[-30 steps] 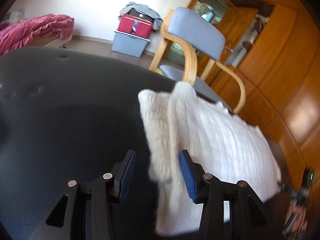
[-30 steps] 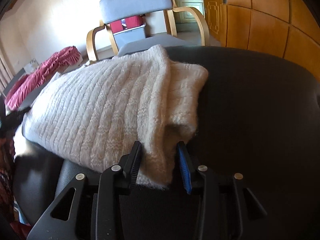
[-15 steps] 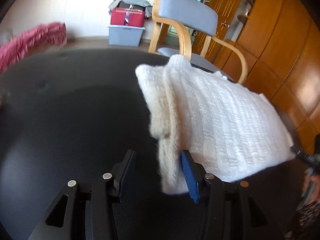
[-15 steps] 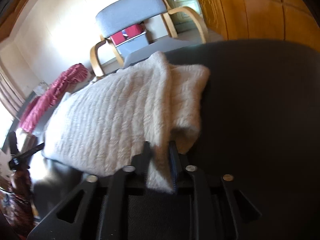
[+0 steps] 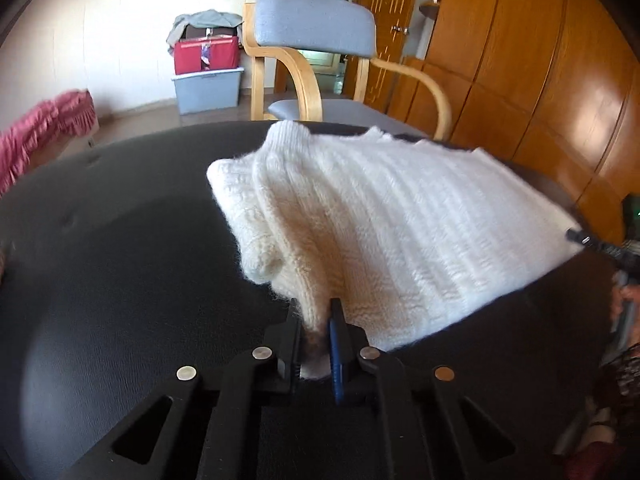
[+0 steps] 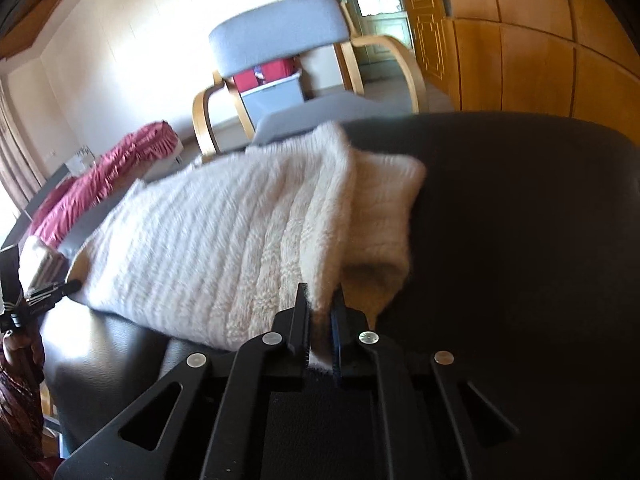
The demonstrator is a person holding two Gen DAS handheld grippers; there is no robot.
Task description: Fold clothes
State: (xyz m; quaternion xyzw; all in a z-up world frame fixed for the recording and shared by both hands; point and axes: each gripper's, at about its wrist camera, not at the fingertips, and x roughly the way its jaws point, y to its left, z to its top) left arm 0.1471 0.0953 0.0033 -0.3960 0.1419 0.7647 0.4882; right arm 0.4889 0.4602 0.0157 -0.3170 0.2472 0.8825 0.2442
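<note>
A cream ribbed knit sweater (image 5: 400,232) lies partly folded on a black table (image 5: 120,280). My left gripper (image 5: 314,312) is shut on the sweater's near edge, with a folded sleeve bunched just left of the jaws. In the right wrist view the same sweater (image 6: 224,248) spreads to the left, and my right gripper (image 6: 320,300) is shut on its near edge, beside the bunched sleeve at the right. The other gripper's tip (image 5: 580,238) shows at the sweater's far right corner in the left wrist view.
A wooden armchair with grey cushions (image 5: 316,28) stands behind the table. Wooden cabinets (image 5: 540,60) line the right. A grey bin with a red box (image 5: 206,68) sits by the wall. A pink bedspread (image 6: 104,184) lies at the left.
Both grippers were open around the sweater's edge a second ago. The right closed first, then the left, and both now pinch the knit edge.
</note>
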